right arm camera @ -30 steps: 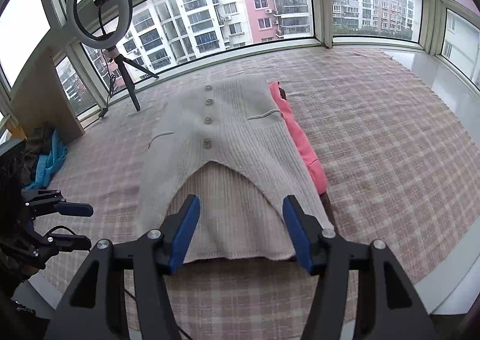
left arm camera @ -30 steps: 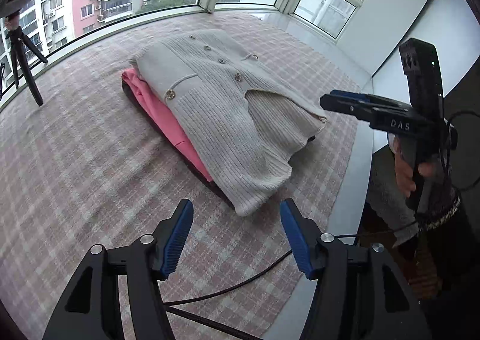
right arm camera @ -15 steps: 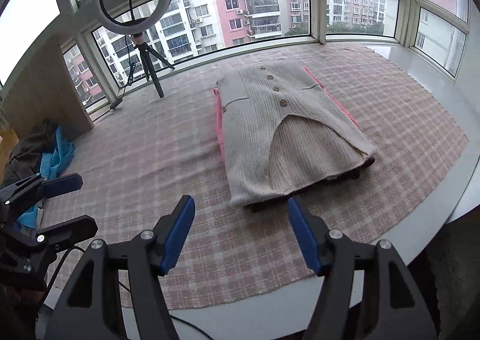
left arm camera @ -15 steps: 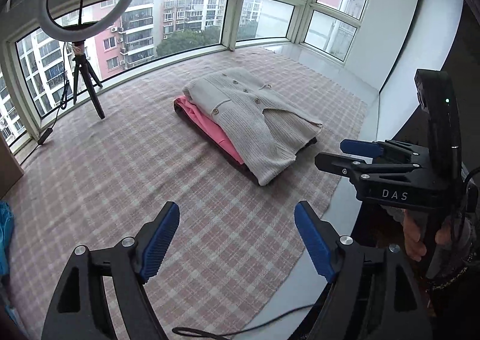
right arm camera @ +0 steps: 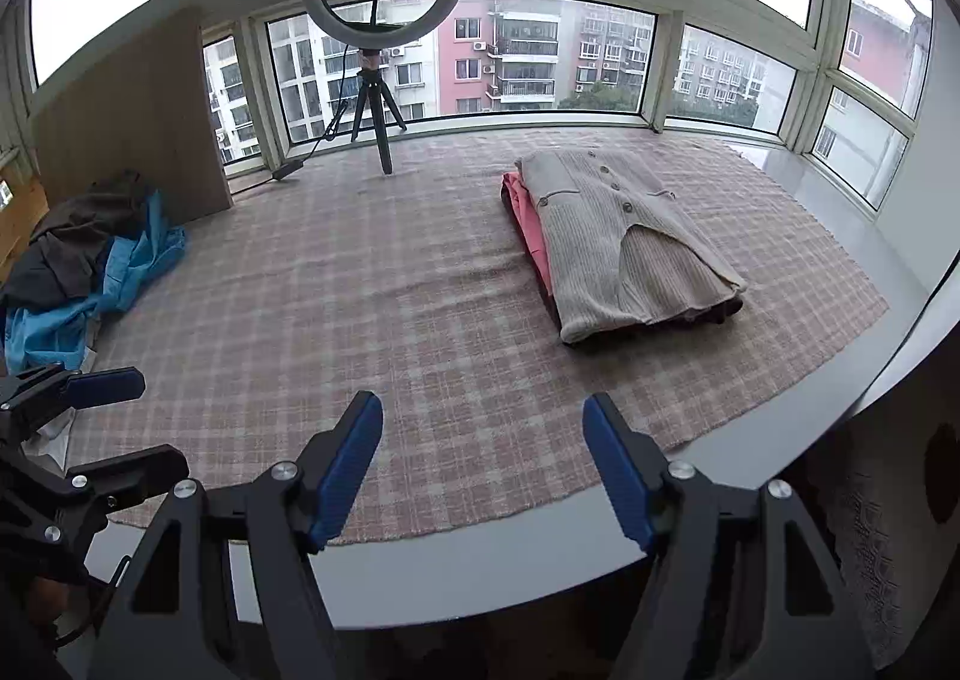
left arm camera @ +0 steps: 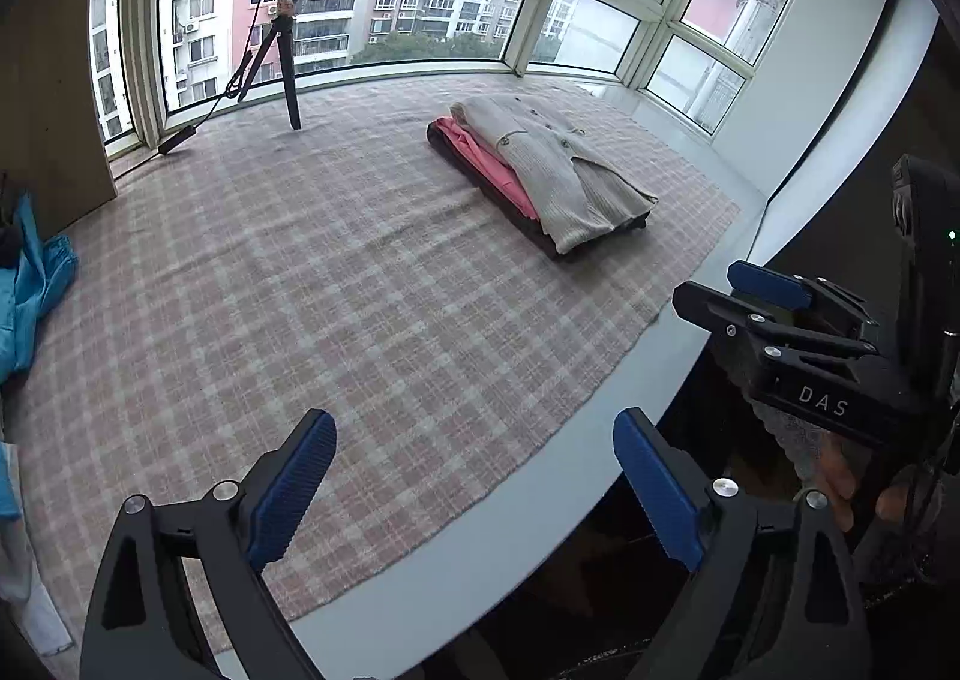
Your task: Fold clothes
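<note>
Three folded garments sit stacked on the checked cloth [right arm camera: 372, 284] covering the tabletop [right arm camera: 480, 566]: my beige cardigan [right arm camera: 624, 236] on top, a pink piece [right arm camera: 531, 233] showing only its edge, a dark one [left arm camera: 498, 185] barely visible underneath. Both my left hand-held gripper [left arm camera: 474, 494] and right hand-held gripper [right arm camera: 483, 470] are opening with nothing between the jaws, well short of the stack. Unfolded blue clothes [right arm camera: 90, 290] are cut off at the left.

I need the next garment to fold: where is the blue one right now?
In the right wrist view the blue garment lies crumpled at the far left edge of the checked cloth, under a dark garment beside the wooden panel, well left of the folded stack.
</note>
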Tool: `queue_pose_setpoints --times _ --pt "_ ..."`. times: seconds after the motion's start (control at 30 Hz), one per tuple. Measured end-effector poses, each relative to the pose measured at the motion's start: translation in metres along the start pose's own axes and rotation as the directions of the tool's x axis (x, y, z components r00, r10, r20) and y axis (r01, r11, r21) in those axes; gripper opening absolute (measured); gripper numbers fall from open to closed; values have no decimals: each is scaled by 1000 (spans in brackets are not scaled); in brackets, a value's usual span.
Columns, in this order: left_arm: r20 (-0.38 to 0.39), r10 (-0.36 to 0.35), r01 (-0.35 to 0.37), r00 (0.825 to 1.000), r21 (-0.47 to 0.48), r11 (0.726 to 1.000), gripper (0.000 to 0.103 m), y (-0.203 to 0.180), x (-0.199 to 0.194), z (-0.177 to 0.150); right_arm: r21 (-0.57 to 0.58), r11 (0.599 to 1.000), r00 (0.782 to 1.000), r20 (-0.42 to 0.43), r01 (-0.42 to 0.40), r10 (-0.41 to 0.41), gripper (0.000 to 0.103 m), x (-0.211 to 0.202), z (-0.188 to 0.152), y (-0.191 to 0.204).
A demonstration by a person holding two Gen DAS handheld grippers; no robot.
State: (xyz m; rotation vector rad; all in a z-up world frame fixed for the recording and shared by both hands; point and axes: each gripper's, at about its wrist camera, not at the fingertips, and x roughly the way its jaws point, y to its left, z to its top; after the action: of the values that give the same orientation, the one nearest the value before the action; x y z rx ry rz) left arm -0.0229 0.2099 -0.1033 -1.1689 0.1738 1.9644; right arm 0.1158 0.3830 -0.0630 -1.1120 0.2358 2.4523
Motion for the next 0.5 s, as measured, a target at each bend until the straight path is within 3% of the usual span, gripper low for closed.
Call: queue_pose_setpoints --times 0.2,0.4,0.5 --pt "1 36 -36 999 -35 999 100 15 -18 -32 8 1000 1000 -16 4 -4 69 -15 -29 17" --pt "-13 -64 62 998 -103 993 100 28 -37 -55 12 1000 1000 -9 -1 1 69 -24 -39 30" --pt "-10 -4 3 1000 -98 995 101 29 -44 -62 -1 1000 1000 2 -11 11 69 -29 -40 39"
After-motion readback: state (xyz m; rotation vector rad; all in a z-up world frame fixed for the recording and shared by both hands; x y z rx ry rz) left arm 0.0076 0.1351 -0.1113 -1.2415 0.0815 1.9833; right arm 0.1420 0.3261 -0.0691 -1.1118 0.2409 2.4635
